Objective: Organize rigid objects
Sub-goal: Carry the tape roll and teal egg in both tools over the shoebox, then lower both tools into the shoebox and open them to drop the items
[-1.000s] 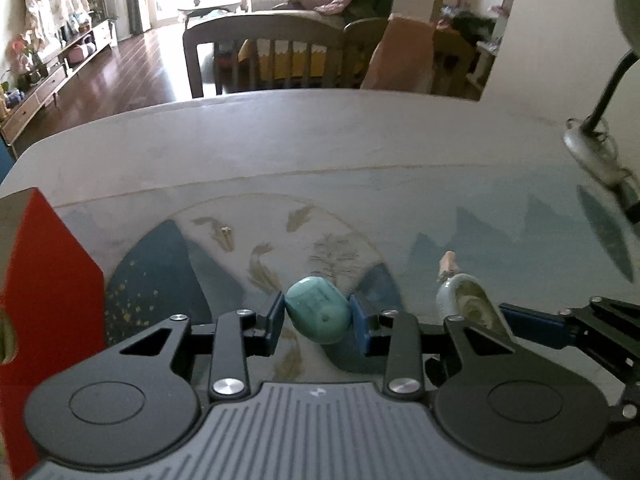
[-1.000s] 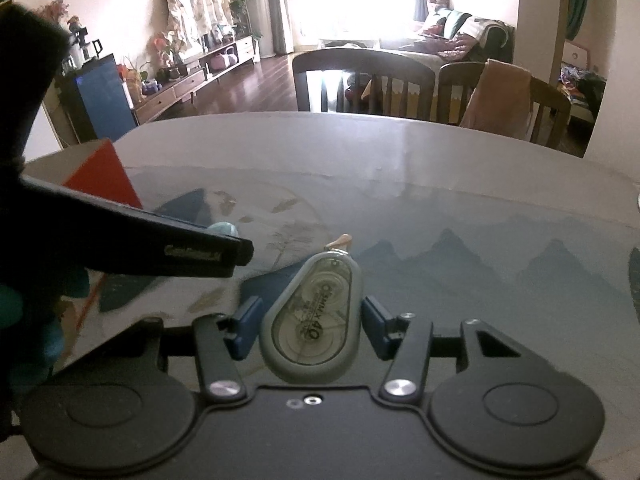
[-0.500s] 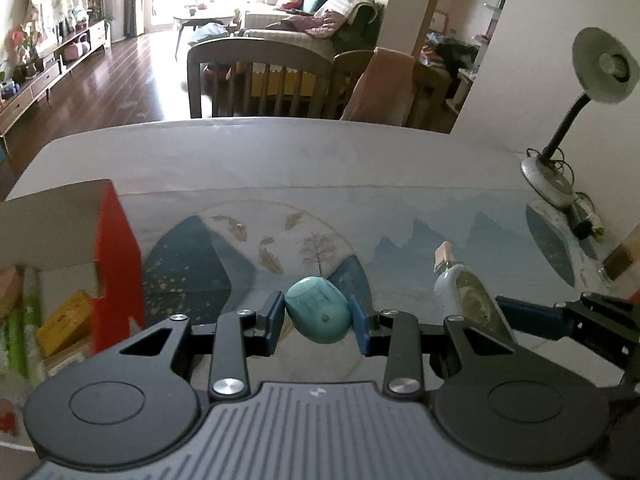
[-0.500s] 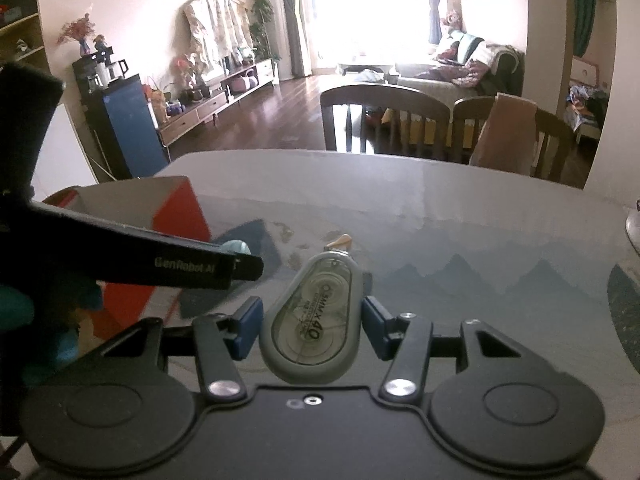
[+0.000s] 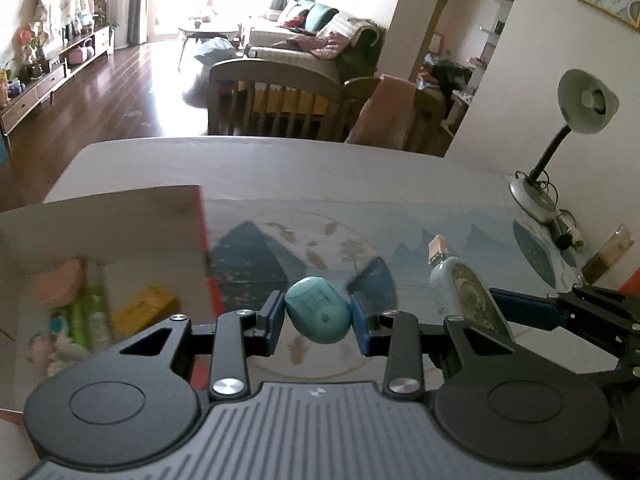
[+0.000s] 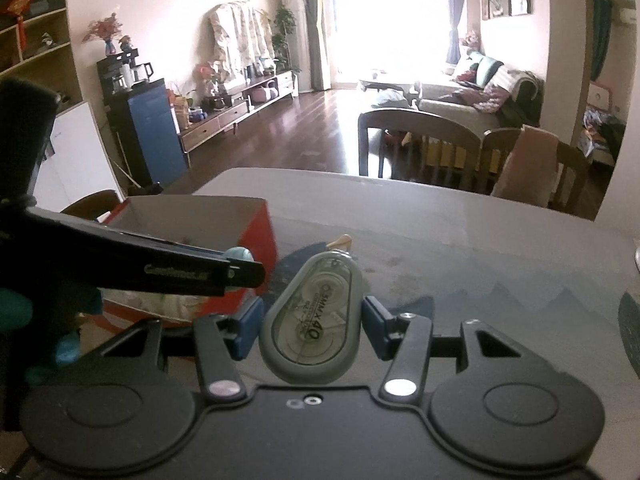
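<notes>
My left gripper [image 5: 318, 316] is shut on a teal egg-shaped object [image 5: 318, 314] and holds it above the patterned mat, just right of an open red box [image 5: 100, 248]. The box holds a yellow block [image 5: 142, 308] and other blurred items. My right gripper [image 6: 312, 326] is shut on a grey correction tape dispenser [image 6: 314, 328], which also shows at the right in the left wrist view [image 5: 468, 292]. The red box [image 6: 256, 240] lies to the left in the right wrist view, partly behind the left gripper's finger [image 6: 180, 272].
A blue landscape mat [image 5: 400, 232] covers the table. A desk lamp [image 5: 560, 140] stands at the far right edge. Wooden chairs [image 5: 280, 100] stand behind the table's far side.
Both grippers have risen and moved left with their objects. The red box has come further into view and its inside now shows in the left wrist view.
</notes>
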`<state>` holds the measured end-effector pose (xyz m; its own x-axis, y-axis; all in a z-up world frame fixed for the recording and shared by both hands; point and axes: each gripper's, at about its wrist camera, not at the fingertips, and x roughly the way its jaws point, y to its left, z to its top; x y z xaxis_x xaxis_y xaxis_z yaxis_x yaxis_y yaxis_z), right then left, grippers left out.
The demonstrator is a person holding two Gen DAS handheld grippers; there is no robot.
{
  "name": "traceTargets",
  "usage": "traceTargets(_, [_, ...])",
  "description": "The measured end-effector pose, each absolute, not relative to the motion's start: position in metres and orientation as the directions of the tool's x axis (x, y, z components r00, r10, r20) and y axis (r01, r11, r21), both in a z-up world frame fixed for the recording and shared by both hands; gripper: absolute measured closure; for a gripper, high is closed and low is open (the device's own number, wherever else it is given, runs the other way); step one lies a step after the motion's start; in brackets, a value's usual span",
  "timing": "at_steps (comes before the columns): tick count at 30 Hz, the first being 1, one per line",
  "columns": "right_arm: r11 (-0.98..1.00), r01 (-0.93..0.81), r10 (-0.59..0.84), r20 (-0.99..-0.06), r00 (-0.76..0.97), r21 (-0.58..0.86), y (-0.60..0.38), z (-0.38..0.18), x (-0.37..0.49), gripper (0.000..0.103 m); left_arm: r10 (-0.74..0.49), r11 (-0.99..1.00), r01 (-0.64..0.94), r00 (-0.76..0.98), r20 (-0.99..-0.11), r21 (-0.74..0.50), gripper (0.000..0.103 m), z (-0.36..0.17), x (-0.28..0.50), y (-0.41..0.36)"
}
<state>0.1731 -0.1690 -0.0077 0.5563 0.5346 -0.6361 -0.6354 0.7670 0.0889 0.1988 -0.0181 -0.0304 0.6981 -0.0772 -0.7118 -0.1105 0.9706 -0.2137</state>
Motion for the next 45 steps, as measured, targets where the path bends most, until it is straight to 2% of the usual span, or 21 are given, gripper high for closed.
traceTargets(16, [0.717, -0.694, 0.575, -0.62, 0.534, 0.068, -0.076, 0.003, 0.154, 0.05, -0.013, 0.965, -0.176, 0.704, -0.71, -0.193, 0.068, -0.019, 0.152, 0.087])
traceTargets(28, [0.713, -0.699, 0.564, -0.635, 0.528, 0.052, -0.023, -0.016, 0.16, 0.049, 0.044, 0.96, -0.232, 0.679, -0.733, -0.157, 0.068, -0.033, 0.142, 0.155])
traceTargets(38, [0.719, -0.693, 0.521, -0.704, 0.483, 0.057, 0.018, -0.058, 0.189, 0.049, 0.076, 0.964, -0.245, 0.617, -0.784, -0.099, 0.068, -0.069, 0.151, 0.188])
traceTargets(45, [0.719, -0.695, 0.446, -0.762, 0.471, -0.009, 0.044, -0.094, 0.195, 0.049, 0.088, 0.967, -0.245, 0.576, -0.813, -0.069, 0.068, -0.096, 0.163, 0.193])
